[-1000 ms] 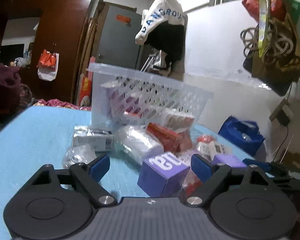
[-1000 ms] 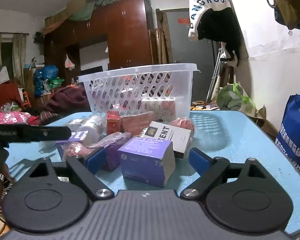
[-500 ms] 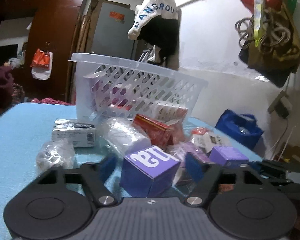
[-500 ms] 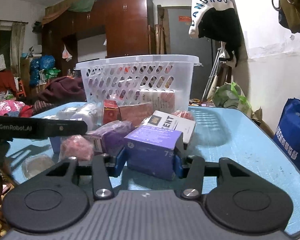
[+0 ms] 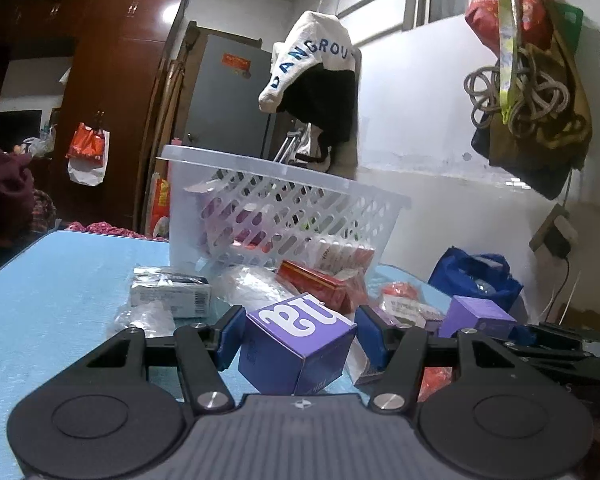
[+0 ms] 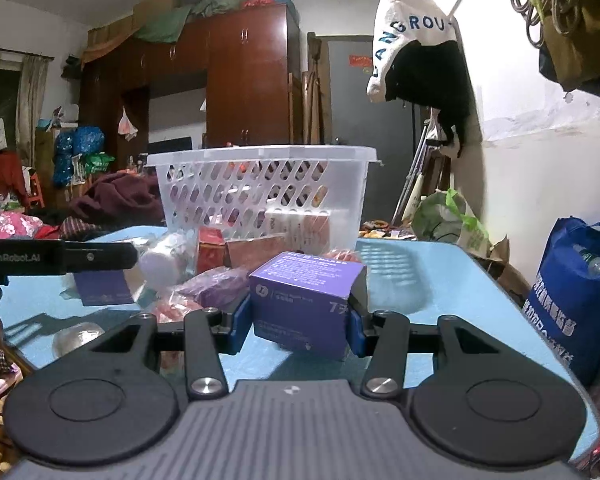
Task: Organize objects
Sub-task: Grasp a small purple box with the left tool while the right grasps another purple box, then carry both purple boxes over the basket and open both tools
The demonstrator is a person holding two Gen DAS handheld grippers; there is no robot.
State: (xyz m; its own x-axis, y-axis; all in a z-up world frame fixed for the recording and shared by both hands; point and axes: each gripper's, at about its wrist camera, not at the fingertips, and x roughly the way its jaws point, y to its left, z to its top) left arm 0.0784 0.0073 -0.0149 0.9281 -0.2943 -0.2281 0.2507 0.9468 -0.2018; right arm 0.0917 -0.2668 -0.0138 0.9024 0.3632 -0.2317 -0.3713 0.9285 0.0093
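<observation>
Both jaws have just closed: left gripper (image 5: 298,334) and right gripper (image 6: 296,320) each clamp a purple cardboard box (image 5: 296,344) (image 6: 306,300), ready for the white plastic lattice basket (image 6: 260,188).

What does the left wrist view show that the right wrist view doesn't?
Only the left wrist view: the left gripper shut on a purple cube box with big white letters, and a white barcoded box lying on the blue table.
Only the right wrist view: the right gripper shut on a purple carton with small print, and a green bag on the floor by the wall.
Both: the white basket, the red carton before it, and the hanging white-and-black garment.
</observation>
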